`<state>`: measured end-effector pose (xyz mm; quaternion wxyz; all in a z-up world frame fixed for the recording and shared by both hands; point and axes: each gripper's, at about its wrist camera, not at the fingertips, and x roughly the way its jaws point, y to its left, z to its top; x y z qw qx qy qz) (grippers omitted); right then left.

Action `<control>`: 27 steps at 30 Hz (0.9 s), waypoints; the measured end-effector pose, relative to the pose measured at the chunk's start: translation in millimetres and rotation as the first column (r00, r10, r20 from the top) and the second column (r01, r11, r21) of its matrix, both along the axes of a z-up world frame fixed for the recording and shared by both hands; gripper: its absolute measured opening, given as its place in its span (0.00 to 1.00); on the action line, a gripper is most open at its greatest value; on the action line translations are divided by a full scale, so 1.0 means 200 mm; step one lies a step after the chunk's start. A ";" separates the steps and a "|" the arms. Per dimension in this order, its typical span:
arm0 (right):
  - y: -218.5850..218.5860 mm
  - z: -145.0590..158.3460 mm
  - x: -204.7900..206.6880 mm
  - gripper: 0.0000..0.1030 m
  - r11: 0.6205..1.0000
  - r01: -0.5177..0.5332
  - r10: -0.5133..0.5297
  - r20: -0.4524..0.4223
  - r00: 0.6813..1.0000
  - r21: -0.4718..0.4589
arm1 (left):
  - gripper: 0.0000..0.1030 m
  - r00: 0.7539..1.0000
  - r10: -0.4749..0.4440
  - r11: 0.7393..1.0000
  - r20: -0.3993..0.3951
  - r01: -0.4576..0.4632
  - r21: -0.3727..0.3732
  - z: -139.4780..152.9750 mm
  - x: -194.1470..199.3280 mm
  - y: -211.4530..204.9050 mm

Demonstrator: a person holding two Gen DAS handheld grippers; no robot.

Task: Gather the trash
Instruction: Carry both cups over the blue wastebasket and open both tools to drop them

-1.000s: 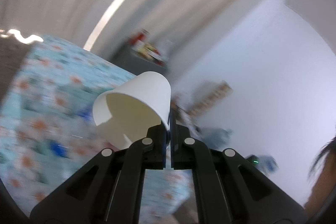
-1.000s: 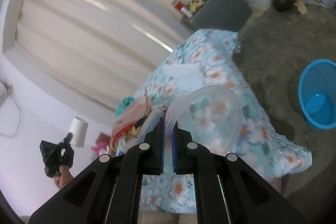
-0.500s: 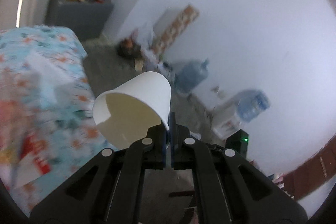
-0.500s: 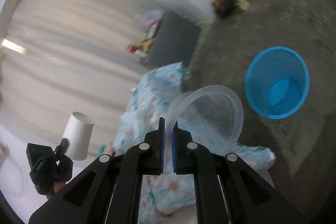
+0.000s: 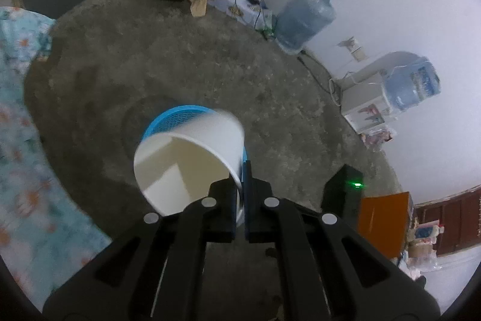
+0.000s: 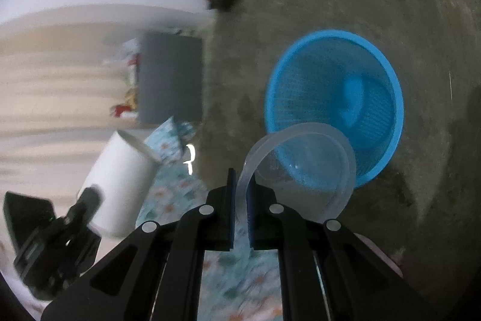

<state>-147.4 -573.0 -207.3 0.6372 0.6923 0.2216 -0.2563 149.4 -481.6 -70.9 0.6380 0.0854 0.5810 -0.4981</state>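
From the left wrist camera, the left gripper [image 5: 239, 194] pointed steeply down at the grey floor [image 5: 186, 65]. Its jaws were just beginning to part, with the rim of a white paper cup [image 5: 192, 158] between them; the wall of the cup still looked pinched by the pads. The cup lay tilted, mouth toward the camera, and it covered most of the blue mesh basket [image 5: 177, 118] standing on the floor beyond it, so only the basket's upper rim showed. A flowered cloth [image 5: 21, 170] hung along the left edge. By the far wall stood a water bottle [image 5: 306, 17], a dispenser [image 5: 366, 98] with a second bottle on it, and a small black box with a green light [image 5: 345, 185].

From the right wrist camera, the right gripper [image 6: 240, 197] also aimed downward. Its jaws were opening, and the rim of a clear plastic lid [image 6: 303, 167] sat between them, against the right pad, with a visible gap on the left side. The lid overlapped the near rim of the blue mesh basket [image 6: 333, 98], which looked empty inside. Off to the left, blurred, the left gripper [image 6: 87, 197] held the white paper cup [image 6: 120, 179] above the flowered cloth [image 6: 177, 188]. A grey cabinet [image 6: 171, 77] stood farther back.
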 end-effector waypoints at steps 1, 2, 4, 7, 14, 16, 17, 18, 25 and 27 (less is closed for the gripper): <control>-0.04 -0.10 0.01 0.30 0.999 0.020 -0.020 -0.003 1.000 0.032 | 0.19 1.000 -0.003 1.000 -0.001 0.004 0.020 -0.06 0.00 -0.05; -0.08 -0.19 0.00 0.56 0.998 0.035 -0.034 -0.018 0.999 0.061 | 0.39 1.000 0.000 0.999 -0.001 0.000 0.038 -0.10 0.01 -0.09; -0.11 -0.36 -0.01 0.64 0.988 0.069 -0.060 -0.069 0.996 0.140 | 0.46 1.000 0.025 0.996 0.002 -0.026 0.086 -0.22 0.03 -0.15; -0.07 -0.52 -0.06 0.65 0.960 0.121 -0.097 -0.108 0.989 0.251 | 0.46 0.998 0.058 0.991 -0.011 -0.056 0.125 -0.31 0.04 -0.15; 0.09 -0.40 -0.14 0.73 0.978 0.137 -0.125 -0.082 0.989 0.160 | 0.55 0.998 0.041 0.999 0.051 -0.042 0.023 -0.12 0.01 0.04; 0.14 -0.30 -0.13 0.73 0.985 0.137 -0.129 -0.080 0.988 0.103 | 0.57 0.997 0.042 0.999 0.072 -0.041 -0.010 -0.02 0.00 0.08; 0.16 -0.25 -0.13 0.73 0.989 0.133 -0.127 -0.081 0.989 0.067 | 0.59 0.995 0.044 0.999 0.089 -0.042 -0.028 0.04 -0.01 0.11; 0.17 -0.19 -0.12 0.73 0.991 0.126 -0.123 -0.085 0.989 0.031 | 0.60 0.993 0.047 0.998 0.111 -0.041 -0.053 0.12 -0.02 0.16; 0.35 0.40 0.00 0.81 0.957 0.009 -0.058 -0.160 0.985 -0.291 | 0.73 0.975 0.056 0.984 0.217 -0.016 -0.179 0.55 -0.10 0.54; 0.43 0.60 0.06 0.85 0.912 -0.055 -0.036 -0.214 0.976 -0.406 | 0.76 0.962 0.057 0.983 0.266 -0.008 -0.182 0.65 -0.13 0.70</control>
